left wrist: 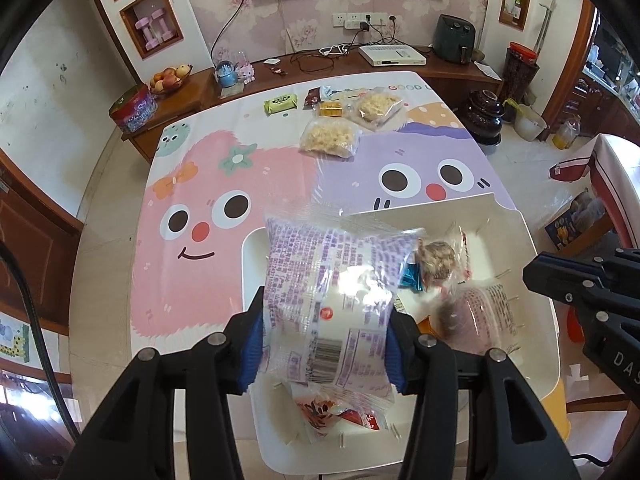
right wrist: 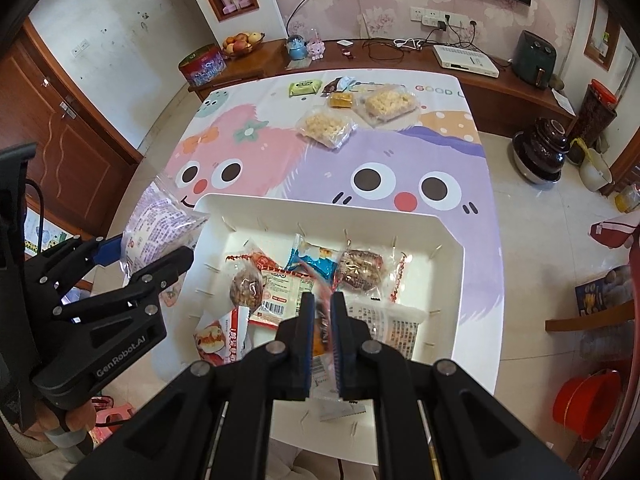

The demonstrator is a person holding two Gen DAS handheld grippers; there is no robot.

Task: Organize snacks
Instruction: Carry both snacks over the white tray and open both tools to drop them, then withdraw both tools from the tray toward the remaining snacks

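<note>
My left gripper (left wrist: 326, 340) is shut on a clear snack packet with purple print (left wrist: 328, 280), its blue pads pressing both sides, above the left part of the white tray (left wrist: 440, 210). The right wrist view shows that gripper (right wrist: 152, 256) at the tray's left edge with the same packet (right wrist: 160, 220). My right gripper (right wrist: 322, 308) is shut on a thin orange-red packet (right wrist: 320, 368) over the near part of the tray (right wrist: 320, 208). In the tray lie several packets, among them two nut bars (right wrist: 360, 272) and a blue packet (right wrist: 316, 264).
At the far end of the cartoon tablecloth (left wrist: 200, 184) lie a green packet (left wrist: 280, 104) and two bags of puffed snack (left wrist: 330, 138). A wooden sideboard (left wrist: 192, 88) runs behind the table. A dark jar (right wrist: 540, 152) and a red bucket (right wrist: 588, 404) stand on the floor at the right.
</note>
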